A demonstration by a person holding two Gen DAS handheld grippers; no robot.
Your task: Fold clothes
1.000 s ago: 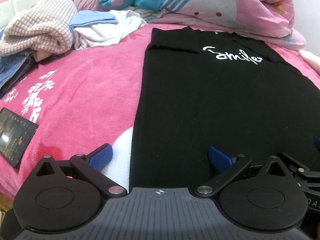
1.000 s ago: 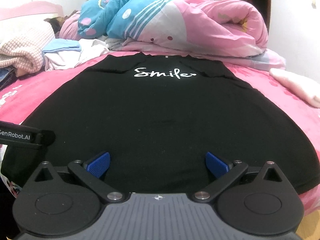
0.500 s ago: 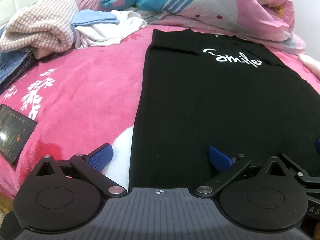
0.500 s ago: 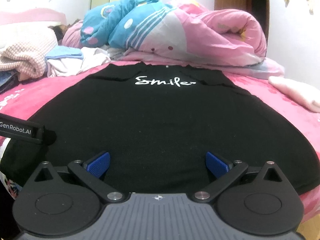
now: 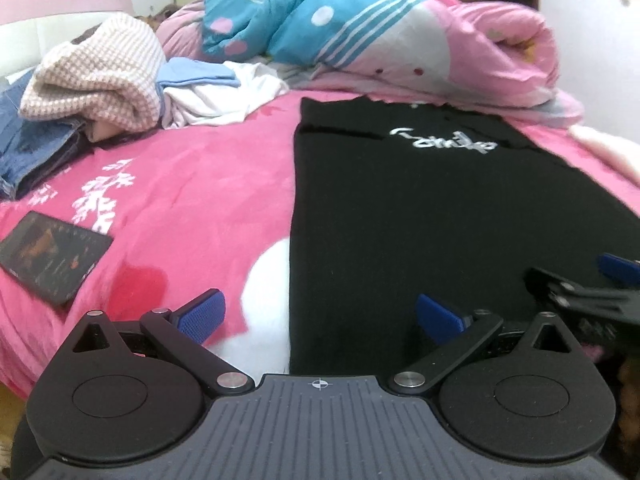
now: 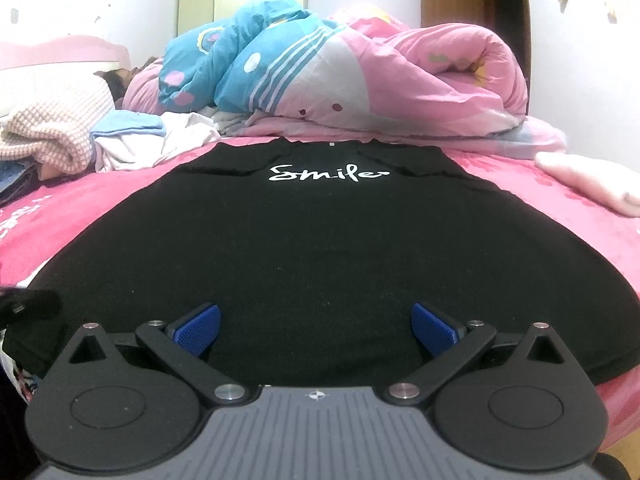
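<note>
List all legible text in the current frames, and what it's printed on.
"Smile": white script on the chest of the black T-shirt, clear in the right wrist view, smeared in the left.
Dark card on the pink blanket: print too blurred to read.
Right claw body: marking too blurred to read.

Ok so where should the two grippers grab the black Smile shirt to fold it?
Probably the near hem of the black shirt, one corner per gripper, approaching from the bed's near edge. It lies flat, print up, collar far, and the open left gripper and right gripper already face it.
</note>
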